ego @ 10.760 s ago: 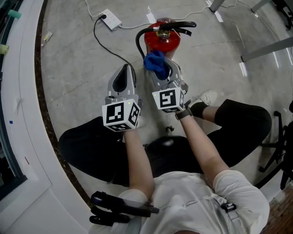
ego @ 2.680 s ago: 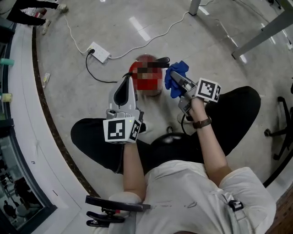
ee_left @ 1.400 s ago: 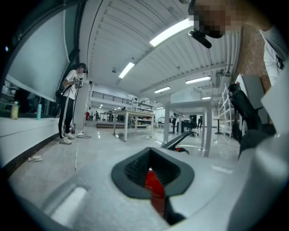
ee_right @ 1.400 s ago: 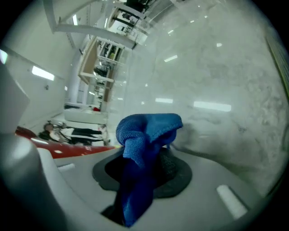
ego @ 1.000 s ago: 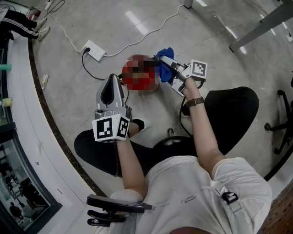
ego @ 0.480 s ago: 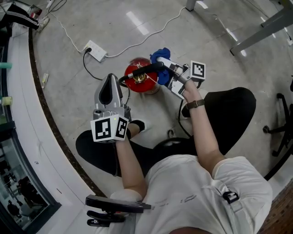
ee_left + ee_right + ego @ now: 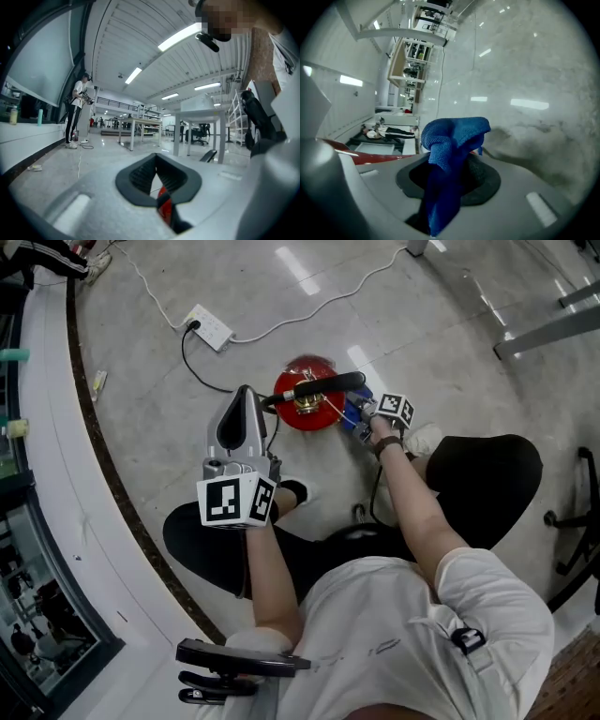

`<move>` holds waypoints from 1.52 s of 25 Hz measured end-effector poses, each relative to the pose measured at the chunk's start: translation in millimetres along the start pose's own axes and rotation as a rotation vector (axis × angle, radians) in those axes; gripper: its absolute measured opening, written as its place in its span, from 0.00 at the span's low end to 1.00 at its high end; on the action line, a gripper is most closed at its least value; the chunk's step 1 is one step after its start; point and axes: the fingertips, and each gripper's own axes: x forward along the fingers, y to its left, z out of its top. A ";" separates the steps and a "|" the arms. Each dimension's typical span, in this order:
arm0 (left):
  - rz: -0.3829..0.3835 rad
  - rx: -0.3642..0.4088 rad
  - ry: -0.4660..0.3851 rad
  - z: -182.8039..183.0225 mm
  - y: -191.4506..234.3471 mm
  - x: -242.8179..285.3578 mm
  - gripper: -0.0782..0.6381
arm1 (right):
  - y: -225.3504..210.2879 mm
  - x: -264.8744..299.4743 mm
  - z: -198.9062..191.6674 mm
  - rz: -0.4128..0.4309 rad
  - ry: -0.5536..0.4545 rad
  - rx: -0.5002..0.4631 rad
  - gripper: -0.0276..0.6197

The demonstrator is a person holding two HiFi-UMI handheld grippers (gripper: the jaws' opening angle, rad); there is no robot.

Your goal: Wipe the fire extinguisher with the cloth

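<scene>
Right gripper is clamped on the blue cloth, right at the side of the red fire extinguisher standing on the floor. Left gripper hovers nearby, jaws together, empty. The danger: nothing braces the extinguisher, so a hard sideways wipe could topple it.

From above, only a blue scrap of cloth visible at the right hand-held gripper. Past the left hand-held gripper, just a red sliver of extinguisher. Cloth's lower end lost in the dark gap between the right jaws.
</scene>
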 end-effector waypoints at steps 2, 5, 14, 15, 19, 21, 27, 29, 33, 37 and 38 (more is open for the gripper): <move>0.000 0.002 0.011 -2.5 2.9 3.6 0.11 | -29.7 8.2 -2.2 -0.086 -0.019 -0.014 0.23; 0.004 0.000 0.019 -4.2 9.7 9.6 0.11 | -52.3 19.1 -0.4 -0.178 0.014 -0.090 0.23; -0.004 0.019 -0.038 15.9 31.4 28.5 0.11 | 79.5 7.7 23.1 0.077 0.320 -0.366 0.24; -0.009 0.022 -0.053 19.8 33.1 31.1 0.11 | 124.6 -3.4 31.4 0.187 0.274 -0.341 0.24; -0.027 0.019 -0.077 36.3 32.2 38.4 0.11 | 293.4 -70.6 45.3 0.641 0.233 -0.241 0.23; -0.035 0.013 -0.085 41.7 31.7 38.5 0.11 | 350.9 -103.3 35.8 0.810 0.329 -0.284 0.23; -0.042 -0.014 -0.095 45.6 34.8 38.3 0.11 | 394.4 -123.9 -19.9 0.874 0.645 -0.480 0.23; -0.040 -0.022 -0.096 47.8 34.4 38.3 0.11 | 390.2 -116.0 -36.7 0.833 0.702 -0.482 0.23; -0.034 -0.025 -0.084 43.7 38.4 38.5 0.11 | 376.7 -102.4 -36.0 0.791 0.661 -0.489 0.24; -0.030 -0.059 -0.097 47.0 45.0 39.6 0.11 | 320.7 -58.4 -0.6 0.620 0.553 -0.503 0.24; -0.031 -0.056 -0.095 46.9 45.2 40.9 0.11 | 293.3 -41.9 2.7 0.549 0.565 -0.506 0.24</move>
